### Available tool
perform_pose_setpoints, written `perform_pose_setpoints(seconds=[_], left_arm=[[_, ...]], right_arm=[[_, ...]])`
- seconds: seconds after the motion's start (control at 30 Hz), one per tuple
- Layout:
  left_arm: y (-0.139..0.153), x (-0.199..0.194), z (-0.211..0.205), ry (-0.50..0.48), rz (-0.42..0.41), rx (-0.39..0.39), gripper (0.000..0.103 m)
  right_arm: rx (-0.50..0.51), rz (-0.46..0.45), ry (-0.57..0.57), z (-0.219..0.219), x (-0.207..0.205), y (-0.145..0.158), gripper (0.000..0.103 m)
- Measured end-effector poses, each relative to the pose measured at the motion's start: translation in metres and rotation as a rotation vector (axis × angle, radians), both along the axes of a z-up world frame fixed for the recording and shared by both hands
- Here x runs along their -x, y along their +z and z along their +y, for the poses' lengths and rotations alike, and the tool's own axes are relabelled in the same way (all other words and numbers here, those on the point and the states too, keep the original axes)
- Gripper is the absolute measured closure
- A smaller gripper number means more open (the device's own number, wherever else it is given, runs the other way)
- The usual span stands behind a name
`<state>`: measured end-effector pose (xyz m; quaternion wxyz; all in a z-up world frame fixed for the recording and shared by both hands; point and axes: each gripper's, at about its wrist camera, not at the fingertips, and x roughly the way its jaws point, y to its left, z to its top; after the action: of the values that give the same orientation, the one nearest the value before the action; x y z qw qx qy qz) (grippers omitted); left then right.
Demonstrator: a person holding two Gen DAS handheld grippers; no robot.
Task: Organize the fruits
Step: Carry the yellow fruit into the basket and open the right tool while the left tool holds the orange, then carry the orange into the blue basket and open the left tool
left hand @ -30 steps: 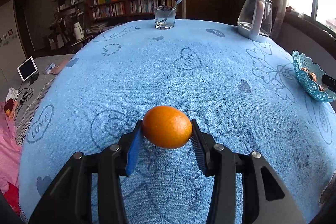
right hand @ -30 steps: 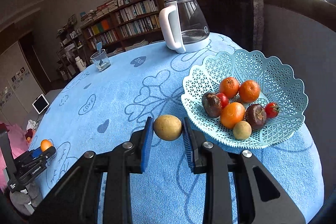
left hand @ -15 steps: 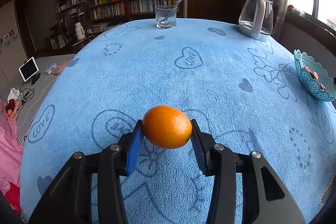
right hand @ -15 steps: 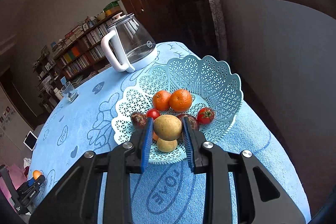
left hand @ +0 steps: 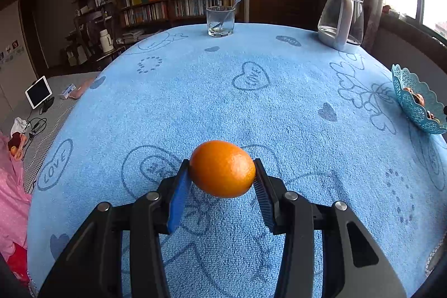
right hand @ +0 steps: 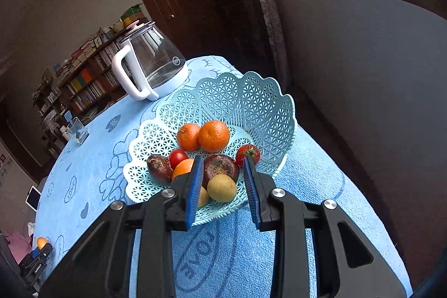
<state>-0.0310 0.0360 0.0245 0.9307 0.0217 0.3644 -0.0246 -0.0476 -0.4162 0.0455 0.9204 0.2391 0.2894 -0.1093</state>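
Released a half-second ago from the right gripper, a yellow-brown fruit now lies at the near edge of the turquoise lattice basket, the blue-padded jaws standing apart on either side of it and no longer touching it. Around it in the basket sit two oranges, a third orange partly hidden behind the left finger, two dark mottled fruits, two small red tomatoes and another pale fruit at the rim. Across the blue towel-covered table, the left gripper is clamped on one more orange, held clear of the cloth and well apart from the basket, which shows only at the far right edge of that view. A glass kettle and a tumbler with a spoon stand at the table's far side. By the look of it the sorting is nearly finished: no loose fruit shows on the cloth, and the orange in the left gripper appears to be the last piece left to bring over.
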Motion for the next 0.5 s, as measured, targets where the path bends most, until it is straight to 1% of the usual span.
perform_pose_setpoints(seconds=[0.1,0.23,0.4,0.43,0.5], left_arm=[[-0.001,-0.001,0.001,-0.002,0.007,0.001,0.058],[-0.003,-0.002,0.001,-0.001,0.021,0.015,0.058],[0.002,-0.001,-0.016,-0.057,0.031,0.056,0.058],[0.004,-0.001,-0.021,-0.073,0.031,0.062,0.058],[0.01,-0.001,-0.036,-0.109,0.028,0.073,0.058]], right_arm=[[0.005,-0.002,-0.01,-0.002,0.001,0.001,0.071],[0.043,-0.015,-0.029,0.0,0.004,0.005,0.071],[0.078,-0.036,-0.063,-0.001,0.009,0.011,0.071],[0.09,-0.039,-0.075,-0.001,0.01,0.011,0.069],[0.119,-0.046,-0.1,-0.001,0.013,0.012,0.062]])
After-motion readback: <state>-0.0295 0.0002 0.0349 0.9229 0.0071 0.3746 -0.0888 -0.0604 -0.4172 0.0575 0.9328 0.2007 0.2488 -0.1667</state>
